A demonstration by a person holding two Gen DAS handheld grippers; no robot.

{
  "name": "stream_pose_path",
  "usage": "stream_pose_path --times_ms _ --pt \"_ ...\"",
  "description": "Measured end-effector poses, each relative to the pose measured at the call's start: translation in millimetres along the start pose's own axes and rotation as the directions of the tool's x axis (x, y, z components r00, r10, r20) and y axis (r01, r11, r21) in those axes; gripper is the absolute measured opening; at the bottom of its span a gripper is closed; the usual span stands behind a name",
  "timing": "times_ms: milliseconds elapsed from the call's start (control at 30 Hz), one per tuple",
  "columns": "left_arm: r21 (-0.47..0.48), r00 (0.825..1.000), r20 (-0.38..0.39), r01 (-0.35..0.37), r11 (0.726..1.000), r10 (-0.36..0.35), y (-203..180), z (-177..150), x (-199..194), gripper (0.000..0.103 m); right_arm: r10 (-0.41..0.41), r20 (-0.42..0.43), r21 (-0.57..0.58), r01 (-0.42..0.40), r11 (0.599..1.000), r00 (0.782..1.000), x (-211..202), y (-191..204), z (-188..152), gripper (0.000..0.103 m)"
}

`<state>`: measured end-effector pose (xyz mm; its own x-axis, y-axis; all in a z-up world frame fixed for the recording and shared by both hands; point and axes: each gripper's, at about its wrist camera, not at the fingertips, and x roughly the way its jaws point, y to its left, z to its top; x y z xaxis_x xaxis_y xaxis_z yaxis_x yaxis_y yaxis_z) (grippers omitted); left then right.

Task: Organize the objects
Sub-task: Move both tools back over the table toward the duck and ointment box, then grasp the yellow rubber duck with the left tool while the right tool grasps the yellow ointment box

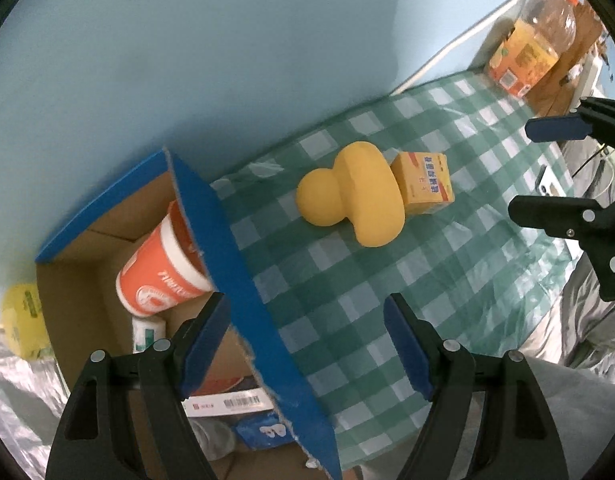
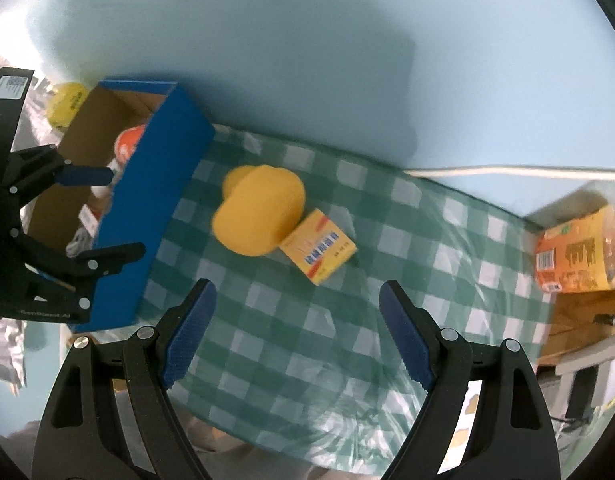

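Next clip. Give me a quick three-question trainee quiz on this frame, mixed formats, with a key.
1. True or false: the yellow duck lies inside the blue box.
2. Multiple choice: what touches the duck on the checked cloth? A) the orange cup B) the small yellow carton C) the juice bottle
3. Fill in: the fingers of both the left gripper and the right gripper are ____.

Key:
1. False; it lies on the cloth beside the box.
2. B
3. open, holding nothing
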<state>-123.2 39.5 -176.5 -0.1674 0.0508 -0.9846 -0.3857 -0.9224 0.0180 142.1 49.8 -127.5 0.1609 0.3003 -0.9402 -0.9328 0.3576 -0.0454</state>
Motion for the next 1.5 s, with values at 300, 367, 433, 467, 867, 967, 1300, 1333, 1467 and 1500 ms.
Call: stream_pose_path --times_ms 300,367,433,467,867,967,1300,1333,1467,1500 --pt "0.013 1.000 -0.026 0.008 1.000 -0.007 -4 20 22 0.080 0.018 -0.015 0.254 -0.013 0.967 1.000 36 -33 9 0.084" --pt "0.040 0.999 -0.033 0.000 0.999 0.001 -6 25 27 0.080 0.014 -0.027 0.307 -0.005 0.952 1.000 47 -38 12 0.084" --pt "0.053 0.999 -0.041 -0.010 0.999 0.012 -5 30 31 0.080 0.018 -0.038 0.344 -0.004 0.939 0.999 57 -41 16 0.084" --pt "0.058 0.999 -0.043 -0.013 0.998 0.015 -5 32 33 0.080 0.022 -0.043 0.362 -0.005 0.932 0.999 62 -42 17 0.084" --pt "0.289 0.997 -0.038 -0.057 0.956 0.071 -13 50 51 0.081 0.019 -0.135 0.400 0.037 0.916 0.991 111 -39 22 0.084" --pt "0.396 0.993 -0.029 -0.098 0.913 0.118 -17 54 58 0.089 0.029 -0.157 0.383 0.034 0.923 0.987 122 -38 20 0.084" --pt "0.635 0.984 -0.048 -0.103 0.765 0.173 -41 56 95 0.089 0.016 -0.149 0.315 0.032 0.949 0.989 128 -37 6 0.057" --pt "0.642 0.985 -0.049 -0.098 0.761 0.168 -43 56 97 0.089 0.015 -0.147 0.312 0.032 0.949 0.989 127 -38 4 0.057" --pt "0.656 0.988 -0.057 -0.073 0.751 0.146 -51 60 107 0.089 -0.006 -0.139 0.299 0.048 0.953 0.990 122 -44 -8 0.056" --pt "0.658 0.987 -0.058 -0.074 0.750 0.148 -53 61 109 0.089 -0.013 -0.141 0.295 0.055 0.954 0.990 121 -45 -10 0.056"
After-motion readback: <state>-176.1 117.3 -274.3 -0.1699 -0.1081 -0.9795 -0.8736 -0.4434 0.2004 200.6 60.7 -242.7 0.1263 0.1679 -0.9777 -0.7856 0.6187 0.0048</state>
